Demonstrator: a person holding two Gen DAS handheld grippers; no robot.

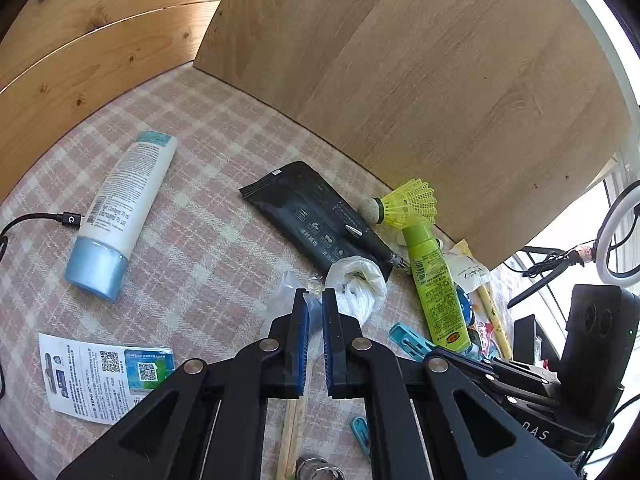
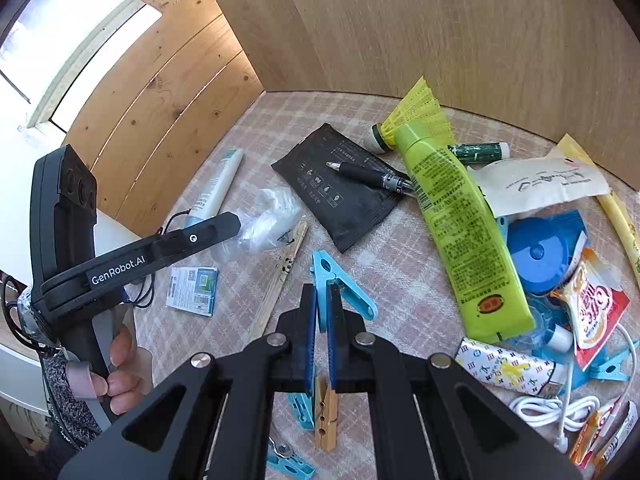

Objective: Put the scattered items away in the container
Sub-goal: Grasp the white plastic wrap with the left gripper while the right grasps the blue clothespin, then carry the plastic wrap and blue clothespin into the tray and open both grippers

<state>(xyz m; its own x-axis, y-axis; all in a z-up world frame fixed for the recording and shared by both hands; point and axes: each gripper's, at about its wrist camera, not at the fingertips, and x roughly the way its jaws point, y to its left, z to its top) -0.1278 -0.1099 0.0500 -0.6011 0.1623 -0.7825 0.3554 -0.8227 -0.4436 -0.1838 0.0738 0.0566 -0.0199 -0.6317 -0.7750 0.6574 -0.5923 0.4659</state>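
on the checked cloth, a crumpled plastic bag (image 1: pixel 356 284), light and soft, is pinched by the left gripper (image 1: pixel 315 300); a stiff blue peg (image 2: pixel 340 284) is clamped mid-body by the right gripper (image 2: pixel 322 300).

The checked cloth (image 1: pixel 200 152) is looking woven and matt, kind of rough. Wall panels (image 1: pixel 420 80) are showing smooth wood grain. The white tube (image 1: pixel 128 196) is looking like satiny plastic, its blue cap (image 1: pixel 94 270) shinier. The black pouch (image 2: pixel 340 188) is coming across matt and crinkled, the clear bag (image 1: pixel 356 284) thin glossy plastic. The blue peg (image 2: pixel 340 280) is reading as smooth plastic, the wooden peg (image 2: pixel 326 416) bare wood.
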